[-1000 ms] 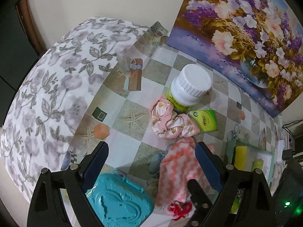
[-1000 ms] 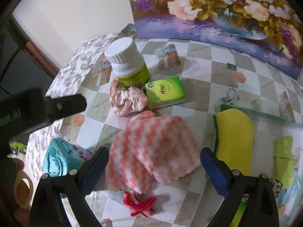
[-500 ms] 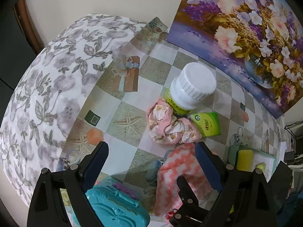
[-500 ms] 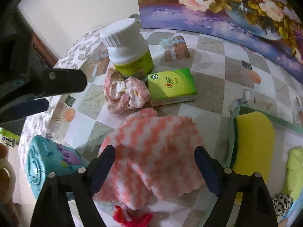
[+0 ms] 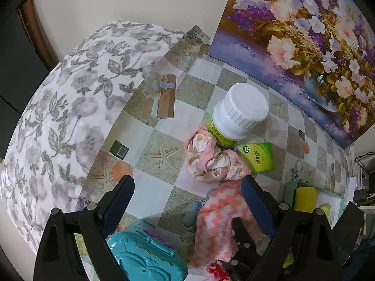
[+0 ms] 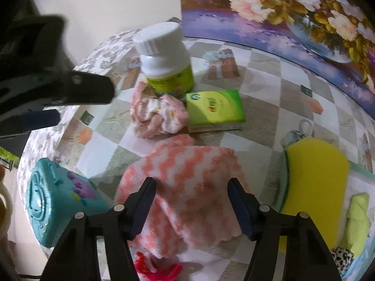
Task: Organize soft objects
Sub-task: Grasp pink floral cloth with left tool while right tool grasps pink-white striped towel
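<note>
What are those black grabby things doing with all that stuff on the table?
A person is tidying soft things with two grabbers. The right gripper is down over the pink-and-white zigzag cloth, and its jaws have just been closing around it. The left gripper waits open above the table. A yellow sponge already lies in the tray.

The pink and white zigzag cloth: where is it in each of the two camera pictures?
Left wrist view: pink and white zigzag cloth lower right of middle, partly behind the gripper's right finger.
Right wrist view: cloth bottom centre, between the fingers.
Shared landmark: white-capped bottle, beyond the cloth in both.
</note>
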`<state>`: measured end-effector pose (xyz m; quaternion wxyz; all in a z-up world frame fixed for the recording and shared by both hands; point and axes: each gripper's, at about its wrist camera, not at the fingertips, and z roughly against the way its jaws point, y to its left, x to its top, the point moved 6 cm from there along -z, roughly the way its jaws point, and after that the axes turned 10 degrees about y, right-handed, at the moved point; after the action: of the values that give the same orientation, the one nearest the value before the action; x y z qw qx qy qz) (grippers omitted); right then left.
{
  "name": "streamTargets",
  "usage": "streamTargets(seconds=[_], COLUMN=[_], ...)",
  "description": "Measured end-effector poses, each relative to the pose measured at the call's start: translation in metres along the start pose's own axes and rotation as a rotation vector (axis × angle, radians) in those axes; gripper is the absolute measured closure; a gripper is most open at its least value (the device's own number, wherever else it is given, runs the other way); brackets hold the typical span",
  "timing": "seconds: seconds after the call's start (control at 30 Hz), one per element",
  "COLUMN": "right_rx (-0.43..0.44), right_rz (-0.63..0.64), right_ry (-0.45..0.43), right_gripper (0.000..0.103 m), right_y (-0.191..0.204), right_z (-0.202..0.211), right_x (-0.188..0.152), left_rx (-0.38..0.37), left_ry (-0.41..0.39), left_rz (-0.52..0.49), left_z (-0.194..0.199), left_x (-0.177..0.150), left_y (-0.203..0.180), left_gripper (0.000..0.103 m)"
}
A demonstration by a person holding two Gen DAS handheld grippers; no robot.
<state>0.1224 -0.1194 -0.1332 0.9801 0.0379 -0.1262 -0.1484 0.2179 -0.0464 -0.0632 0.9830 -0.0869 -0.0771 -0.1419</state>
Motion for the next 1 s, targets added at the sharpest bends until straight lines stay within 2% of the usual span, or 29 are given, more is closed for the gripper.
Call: streamTargets(seconds=[0.23, 0.37, 0.47, 0.87, 1.0], right_rx=[0.045, 0.043, 0.09, 0.056, 0.047], right_rz=[-0.085, -0.124, -0.15, -0.035, -0.017], right_ry=[0.031, 0.029, 0.029, 0.03, 0.05], right_gripper=[0.036, 0.036, 0.036, 0.037, 0.055], right_y=[-0.023, -0.04, -0.047, -0.005, 0.0], right_z=[0.002, 0.006, 0.008, -0.002, -0.012], right_x=[-0.001, -0.002, -0.003, -0.002, -0.006], left_rx=[0.005, 0.007, 0.008, 0.014, 0.015], left_ry=[-0.006, -0.008, -0.009, 0.012, 0.012], left_rz=[-0.001, 0.0, -0.001, -0.005, -0.002], left_z=[0.002, 0.002, 0.002, -0.008, -0.009], left_x=[0.0, 0.0, 0.0, -0.001, -0.001], left_y=[-0.001, -0.001, -0.001, -0.003, -0.003], left_gripper=[0.011, 0.011, 0.011, 0.011, 0.011])
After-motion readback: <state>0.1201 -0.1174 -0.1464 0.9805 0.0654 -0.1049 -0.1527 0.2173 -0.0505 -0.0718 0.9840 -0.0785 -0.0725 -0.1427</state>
